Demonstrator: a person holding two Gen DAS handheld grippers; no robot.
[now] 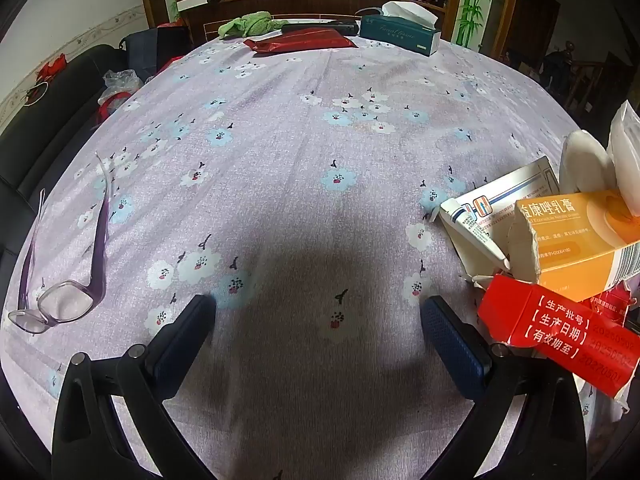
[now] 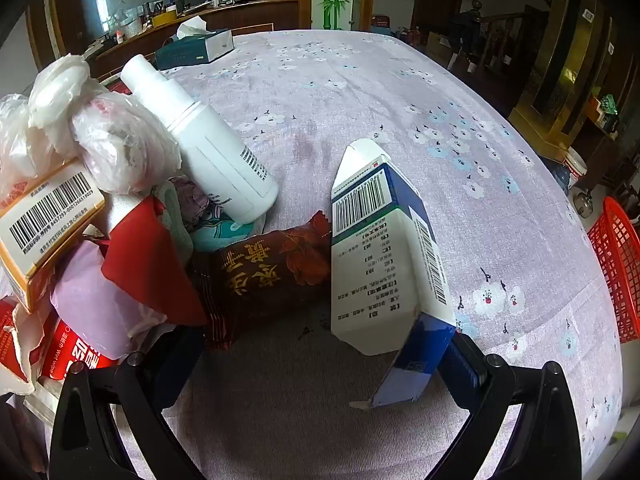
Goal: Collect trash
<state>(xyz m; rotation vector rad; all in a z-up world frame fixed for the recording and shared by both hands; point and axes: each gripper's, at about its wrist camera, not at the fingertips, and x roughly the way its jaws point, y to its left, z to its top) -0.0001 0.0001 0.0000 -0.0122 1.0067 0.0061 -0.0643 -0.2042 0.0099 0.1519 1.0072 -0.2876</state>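
Note:
In the left wrist view my left gripper is open over bare flowered tablecloth, holding nothing. A trash pile lies just to its right: a red carton, an orange carton and a torn white carton. My right gripper is open at the pile's edge. A brown snack wrapper and a blue-and-white carton lie between its fingers, the carton leaning by the right finger. A white bottle, crumpled plastic bags and a barcoded orange carton are heaped on the left.
Purple glasses lie at the table's left edge. A tissue box, a red packet and a green cloth sit at the far side. A black chair stands left. A red mesh basket sits off the right edge.

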